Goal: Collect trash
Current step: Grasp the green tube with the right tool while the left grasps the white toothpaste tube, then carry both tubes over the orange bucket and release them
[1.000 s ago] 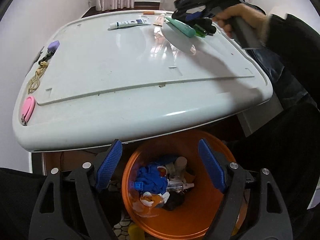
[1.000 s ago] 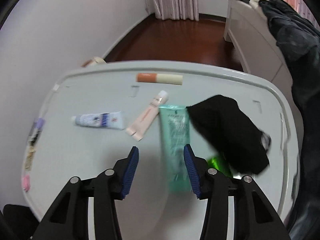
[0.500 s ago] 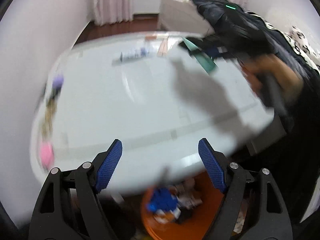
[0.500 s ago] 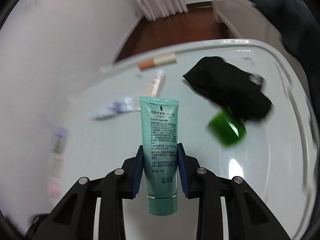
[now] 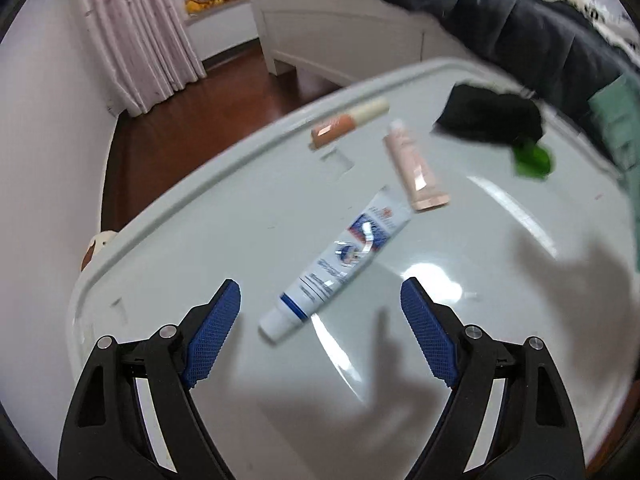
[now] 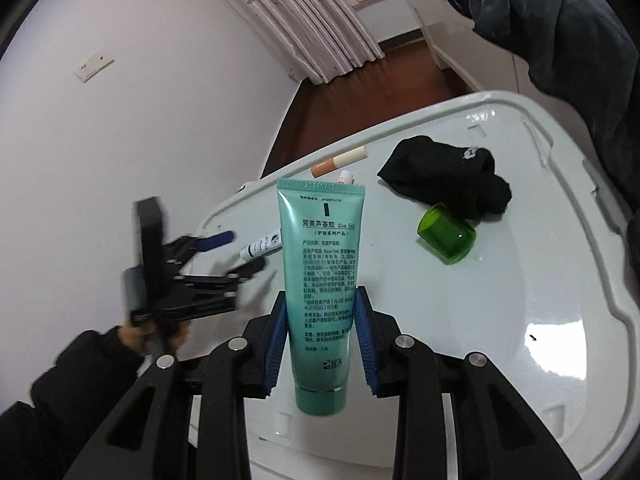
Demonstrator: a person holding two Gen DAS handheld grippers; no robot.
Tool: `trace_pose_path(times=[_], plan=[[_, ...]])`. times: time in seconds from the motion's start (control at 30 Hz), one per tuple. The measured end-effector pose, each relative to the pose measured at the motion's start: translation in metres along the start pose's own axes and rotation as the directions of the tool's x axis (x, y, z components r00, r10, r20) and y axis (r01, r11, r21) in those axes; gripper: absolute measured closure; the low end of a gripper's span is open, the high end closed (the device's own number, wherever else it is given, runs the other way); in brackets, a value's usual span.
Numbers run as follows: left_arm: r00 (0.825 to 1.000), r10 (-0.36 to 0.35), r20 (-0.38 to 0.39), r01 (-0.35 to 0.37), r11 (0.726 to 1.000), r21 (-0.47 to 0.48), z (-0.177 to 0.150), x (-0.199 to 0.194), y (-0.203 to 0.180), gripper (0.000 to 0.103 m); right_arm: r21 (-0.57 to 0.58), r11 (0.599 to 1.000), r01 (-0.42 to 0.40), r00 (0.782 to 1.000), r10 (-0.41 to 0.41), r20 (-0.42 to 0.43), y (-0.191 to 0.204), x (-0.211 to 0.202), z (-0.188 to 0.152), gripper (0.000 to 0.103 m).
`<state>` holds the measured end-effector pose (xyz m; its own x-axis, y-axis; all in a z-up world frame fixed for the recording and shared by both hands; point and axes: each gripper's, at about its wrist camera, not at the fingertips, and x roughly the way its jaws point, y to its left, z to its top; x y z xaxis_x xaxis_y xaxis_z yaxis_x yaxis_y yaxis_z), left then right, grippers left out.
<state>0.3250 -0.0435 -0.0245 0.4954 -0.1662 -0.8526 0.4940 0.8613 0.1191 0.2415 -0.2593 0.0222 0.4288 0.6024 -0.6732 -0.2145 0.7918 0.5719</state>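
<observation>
My right gripper (image 6: 321,344) is shut on a teal aloe gel tube (image 6: 322,280) and holds it upright above the white table (image 6: 520,280). My left gripper (image 5: 320,336) is open and hovers just short of a white and blue tube (image 5: 340,264), cap end nearest. It also shows from the right wrist view (image 6: 216,256), at the left. On the table lie a pink tube (image 5: 416,168), an orange and cream stick (image 5: 348,122), a black sock (image 5: 488,116) and a green cap (image 5: 534,158). The teal tube shows blurred at the right edge (image 5: 620,128).
The table stands against a white wall (image 6: 140,100). Behind it are dark wood floor (image 5: 180,120), pink curtains (image 5: 136,32) and a white bed frame (image 5: 352,40) with dark clothes (image 5: 520,20) piled on it. The sock (image 6: 448,180) and green cap (image 6: 446,236) lie right of the held tube.
My right gripper closed on the teal tube and lifted it off the table. My left gripper swung up from over the orange bin to above the table near the white tube.
</observation>
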Motion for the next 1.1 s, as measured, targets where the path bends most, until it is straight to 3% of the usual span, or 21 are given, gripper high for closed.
trace_pose_path(times=[0.07, 0.13, 0.17, 0.2, 0.23, 0.27, 0.3, 0.5, 0.63, 0.8, 0.87, 1.1], plan=[[1.0, -0.015, -0.002, 0.015, 1.0, 0.012, -0.003, 0.012, 0.001, 0.02, 0.014, 1.0, -0.007, 1.0, 0.007, -0.01, -0.001, 0.005, 0.002, 0.071], [0.997, -0.077, 0.012, 0.077, 0.995, -0.062, -0.005, 0.016, 0.012, 0.021, 0.007, 1.0, -0.012, 1.0, 0.012, -0.015, 0.001, 0.003, 0.001, 0.071], [0.998, -0.067, 0.019, 0.069, 0.995, -0.071, -0.006, 0.015, 0.014, 0.032, 0.001, 1.0, -0.014, 1.0, 0.014, -0.015, 0.004, 0.003, 0.001, 0.071], [0.999, -0.042, 0.03, 0.043, 0.997, -0.06, -0.009, 0.014, 0.012, 0.05, -0.004, 1.0, -0.016, 1.0, 0.016, -0.014, 0.006, 0.004, 0.001, 0.071], [0.999, -0.031, 0.034, 0.033, 0.997, -0.064, -0.012, 0.01, 0.012, 0.06, -0.007, 1.0, -0.018, 1.0, 0.018, -0.014, 0.007, 0.005, 0.001, 0.071], [1.0, -0.009, 0.023, 0.011, 0.997, -0.083, -0.013, 0.008, 0.012, 0.079, -0.009, 1.0, -0.02, 1.0, 0.02, -0.014, 0.009, 0.005, 0.001, 0.071], [1.0, -0.003, 0.005, 0.003, 0.993, -0.114, -0.013, 0.006, 0.013, 0.082, -0.011, 1.0, -0.019, 1.0, 0.019, -0.015, 0.01, 0.005, 0.001, 0.071], [0.997, 0.063, -0.051, -0.071, 0.981, -0.183, -0.034, -0.016, -0.023, 0.083, -0.042, 0.999, -0.011, 1.0, 0.01, -0.018, 0.018, 0.006, -0.004, 0.071], [0.999, 0.013, -0.042, -0.026, 0.95, -0.311, -0.055, -0.049, -0.037, 0.083, -0.062, 0.998, -0.015, 1.0, 0.013, -0.022, 0.021, 0.001, -0.009, 0.071], [1.0, 0.021, 0.002, -0.019, 0.929, -0.371, -0.083, -0.119, -0.059, 0.083, -0.105, 0.993, -0.051, 0.998, 0.048, -0.031, 0.034, -0.015, -0.026, 0.071], [0.998, 0.061, 0.005, -0.055, 0.931, -0.362, -0.101, -0.15, -0.083, 0.083, -0.143, 0.988, -0.059, 0.998, 0.056, -0.021, 0.046, -0.03, -0.044, 0.071], [0.998, 0.056, 0.017, -0.044, 0.916, -0.4, -0.161, -0.219, -0.139, 0.082, -0.202, 0.977, -0.068, 0.997, 0.062, -0.038, 0.076, -0.09, -0.143, 0.071]])
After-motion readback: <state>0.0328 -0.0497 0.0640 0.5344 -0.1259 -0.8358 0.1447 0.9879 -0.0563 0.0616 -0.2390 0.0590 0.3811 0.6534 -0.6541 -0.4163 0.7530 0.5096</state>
